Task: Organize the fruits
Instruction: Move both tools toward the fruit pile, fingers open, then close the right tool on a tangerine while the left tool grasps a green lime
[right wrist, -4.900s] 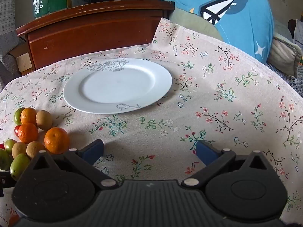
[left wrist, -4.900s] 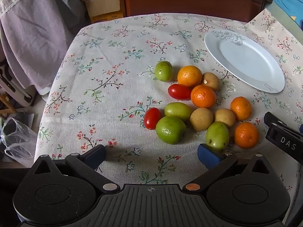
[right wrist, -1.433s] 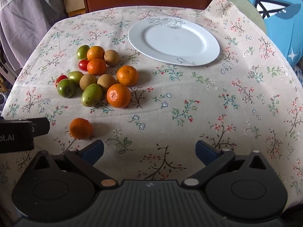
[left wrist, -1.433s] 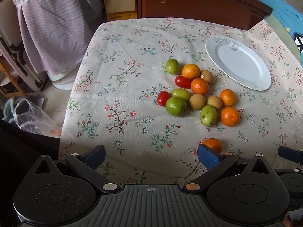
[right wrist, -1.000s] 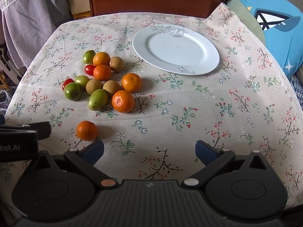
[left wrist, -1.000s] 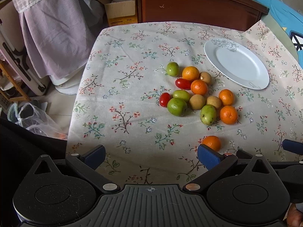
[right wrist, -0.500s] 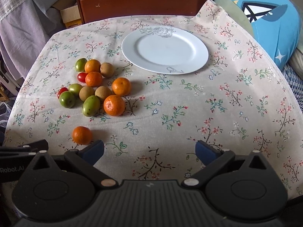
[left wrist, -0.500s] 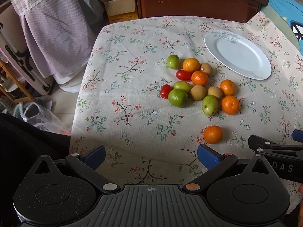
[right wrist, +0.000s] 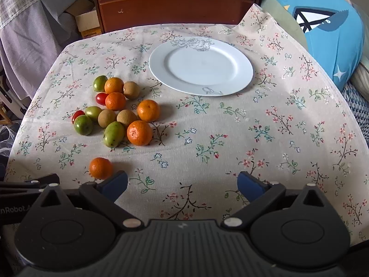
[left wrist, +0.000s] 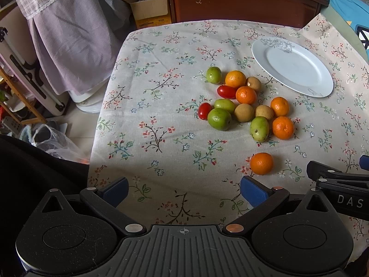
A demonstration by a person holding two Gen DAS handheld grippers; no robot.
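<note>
A cluster of fruit (left wrist: 244,106) lies mid-table on the floral cloth: oranges, green fruits, brown fruits and two red tomatoes; it also shows in the right wrist view (right wrist: 115,113). One orange (left wrist: 261,163) lies apart, nearer me, and shows in the right wrist view (right wrist: 100,168) too. An empty white plate (left wrist: 293,67) sits at the far right, also in the right wrist view (right wrist: 200,65). My left gripper (left wrist: 184,190) is open and empty over the near cloth. My right gripper (right wrist: 182,183) is open and empty, its left finger just beside the lone orange.
A wooden cabinet (right wrist: 177,2) stands behind the table. A blue cushion (right wrist: 327,25) lies at the right. Hanging cloth (left wrist: 71,34), a cardboard box (left wrist: 150,11) and a plastic bag (left wrist: 53,140) are off the table's left edge. The other gripper's body (left wrist: 341,184) shows at right.
Both grippers have pulled back and risen from the fruit since the start. One orange now lies apart from the cluster, nearer me. Over the last second the views shifted only slightly.
</note>
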